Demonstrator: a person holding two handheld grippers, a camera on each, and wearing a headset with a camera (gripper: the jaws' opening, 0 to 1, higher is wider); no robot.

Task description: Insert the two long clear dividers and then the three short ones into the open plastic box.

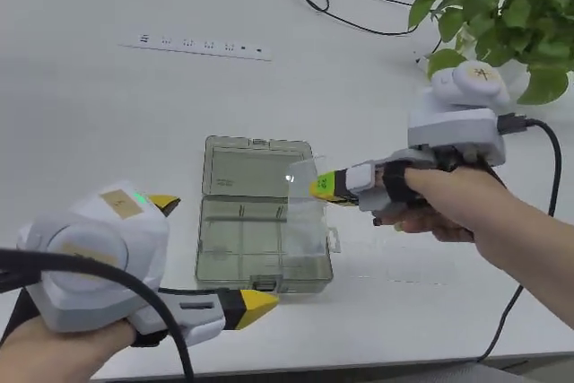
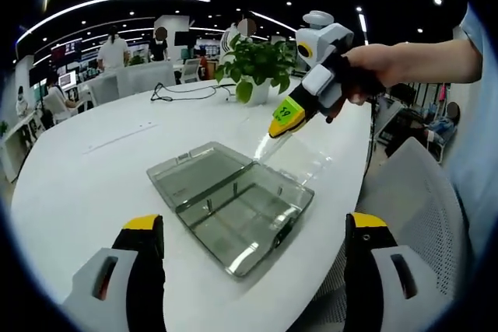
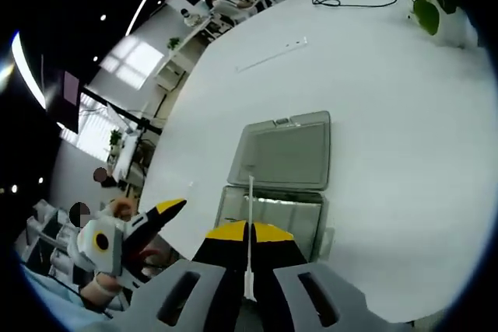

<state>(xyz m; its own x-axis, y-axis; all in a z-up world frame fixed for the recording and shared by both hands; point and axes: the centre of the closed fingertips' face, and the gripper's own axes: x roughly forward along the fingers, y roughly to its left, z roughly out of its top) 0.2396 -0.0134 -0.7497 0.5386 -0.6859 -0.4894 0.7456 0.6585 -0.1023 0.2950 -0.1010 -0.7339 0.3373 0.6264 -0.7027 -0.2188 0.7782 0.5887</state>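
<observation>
Insertion step: my right gripper [image 1: 321, 188] clamps a clear divider [image 3: 250, 215] above the open box [image 1: 208, 262] by the bench's front edge, left gripper [image 2: 249, 227] agape; next should need slot alignment.

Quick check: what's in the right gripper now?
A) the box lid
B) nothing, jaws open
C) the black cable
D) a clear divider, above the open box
D: the right gripper is shut on a clear divider, held over the open plastic box.

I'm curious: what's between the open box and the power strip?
Nothing; in the head view, bare table separates the box from the power strip.
</observation>
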